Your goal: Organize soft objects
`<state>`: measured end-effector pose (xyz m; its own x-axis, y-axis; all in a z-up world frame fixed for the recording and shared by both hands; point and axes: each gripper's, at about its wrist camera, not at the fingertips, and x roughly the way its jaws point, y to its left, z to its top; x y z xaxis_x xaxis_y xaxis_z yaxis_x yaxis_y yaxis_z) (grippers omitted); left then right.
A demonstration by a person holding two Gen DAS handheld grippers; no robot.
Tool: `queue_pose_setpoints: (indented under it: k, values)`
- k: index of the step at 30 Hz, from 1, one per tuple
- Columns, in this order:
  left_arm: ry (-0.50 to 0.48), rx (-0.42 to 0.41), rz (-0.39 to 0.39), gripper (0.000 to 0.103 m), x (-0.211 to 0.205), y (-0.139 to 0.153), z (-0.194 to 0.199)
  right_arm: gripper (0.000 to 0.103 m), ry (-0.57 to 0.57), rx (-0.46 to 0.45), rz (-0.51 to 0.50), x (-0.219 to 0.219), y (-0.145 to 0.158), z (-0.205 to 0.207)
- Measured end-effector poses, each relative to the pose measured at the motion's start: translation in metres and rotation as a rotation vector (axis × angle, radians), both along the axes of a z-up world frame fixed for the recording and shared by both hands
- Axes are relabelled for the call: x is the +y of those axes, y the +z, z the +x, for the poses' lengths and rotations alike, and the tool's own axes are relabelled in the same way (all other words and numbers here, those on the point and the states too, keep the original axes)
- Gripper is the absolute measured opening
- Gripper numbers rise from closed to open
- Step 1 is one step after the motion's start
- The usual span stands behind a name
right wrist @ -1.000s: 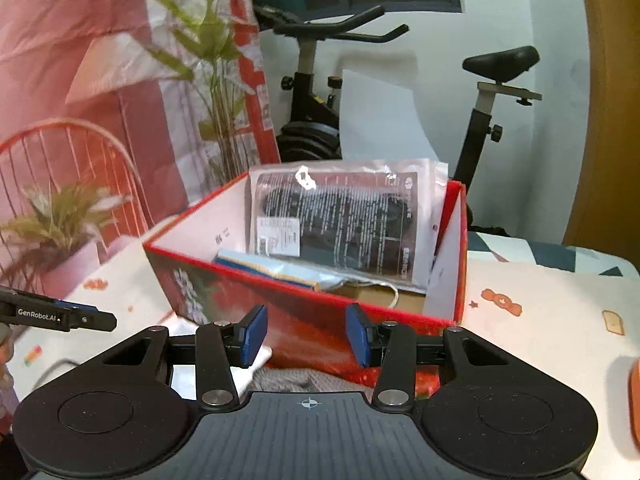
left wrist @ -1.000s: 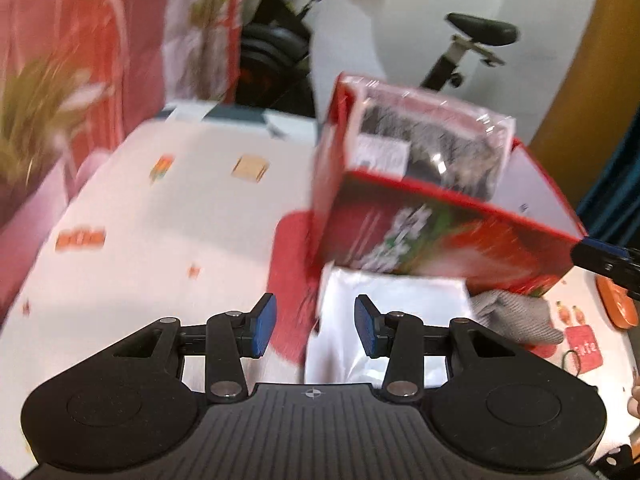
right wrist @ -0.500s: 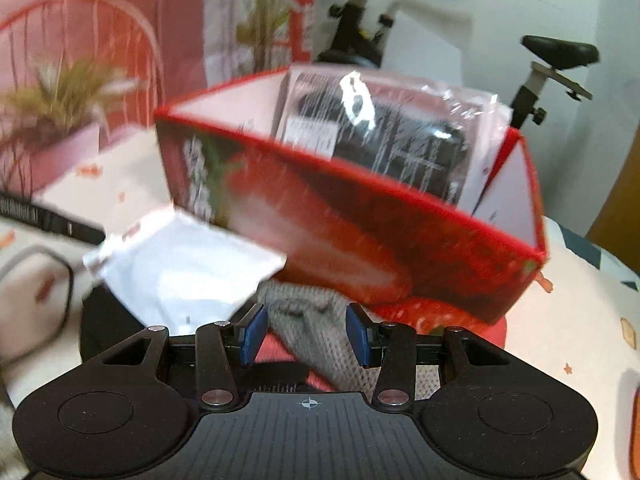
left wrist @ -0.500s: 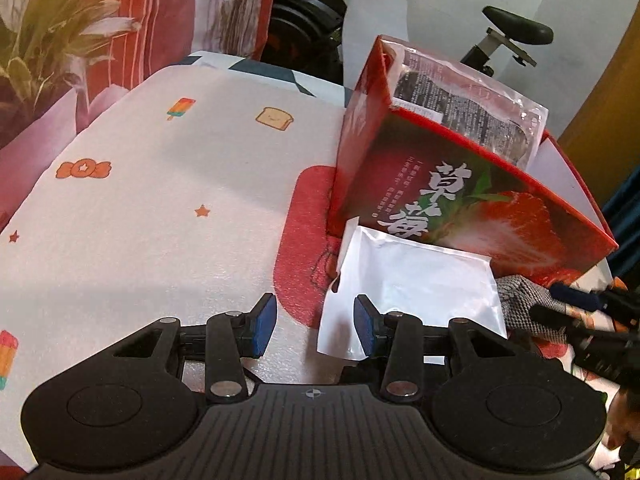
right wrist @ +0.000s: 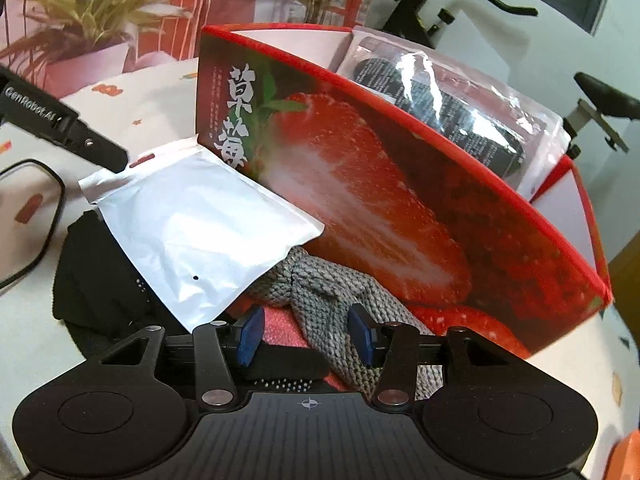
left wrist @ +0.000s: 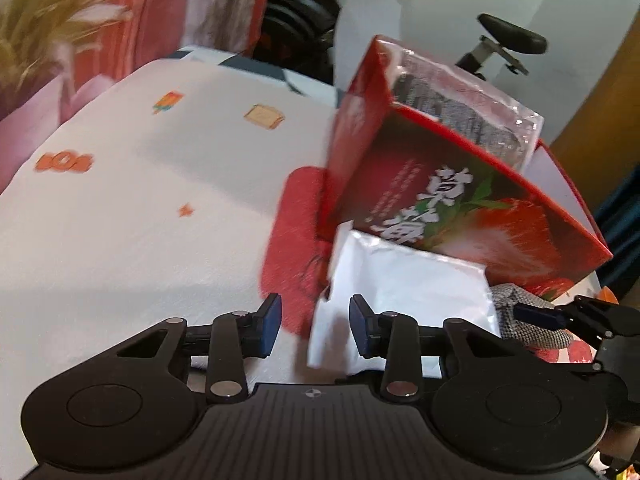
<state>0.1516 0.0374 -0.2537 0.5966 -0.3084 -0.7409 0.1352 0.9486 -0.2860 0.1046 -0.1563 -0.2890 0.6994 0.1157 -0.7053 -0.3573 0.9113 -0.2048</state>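
Your left gripper (left wrist: 314, 325) had just been closing, jaws apart, the corner of the white pouch (left wrist: 404, 292) between them, pads not pressing it. Your right gripper (right wrist: 306, 336) had been opening, the grey knit sock (right wrist: 332, 304) lying between its jaws, ungripped. Only the right view showed the black sock (right wrist: 100, 280) under the pouch. Both showed the strawberry box (right wrist: 380, 200) behind, a clear packet (right wrist: 460, 108) standing inside.
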Motion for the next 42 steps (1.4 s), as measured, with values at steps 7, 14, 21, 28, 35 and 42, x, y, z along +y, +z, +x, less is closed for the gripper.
queue_pose_setpoints:
  k: [7,14,21,28,35,42]
  values:
    - [-0.028,0.032,-0.019,0.030,-0.015,-0.012,0.006,0.044,0.065,-0.052,-0.090,0.015,0.004,0.004]
    - [-0.026,0.040,-0.047,0.030,-0.010,-0.012,0.010,0.044,0.196,-0.104,-0.251,0.039,-0.001,0.004]
    - [-0.028,0.032,-0.049,0.030,-0.011,-0.010,0.018,0.046,0.297,-0.158,-0.348,0.048,-0.004,-0.003]
    - [-0.043,0.028,-0.027,0.029,-0.018,-0.008,0.020,0.048,0.371,-0.195,-0.362,0.049,-0.003,-0.009]
    - [-0.054,0.027,-0.030,0.030,-0.019,-0.007,0.019,0.030,0.399,-0.190,-0.315,0.058,0.002,0.000]
    - [-0.055,0.014,-0.026,0.030,-0.017,-0.003,0.020,0.022,0.318,-0.127,-0.134,0.043,0.014,0.011]
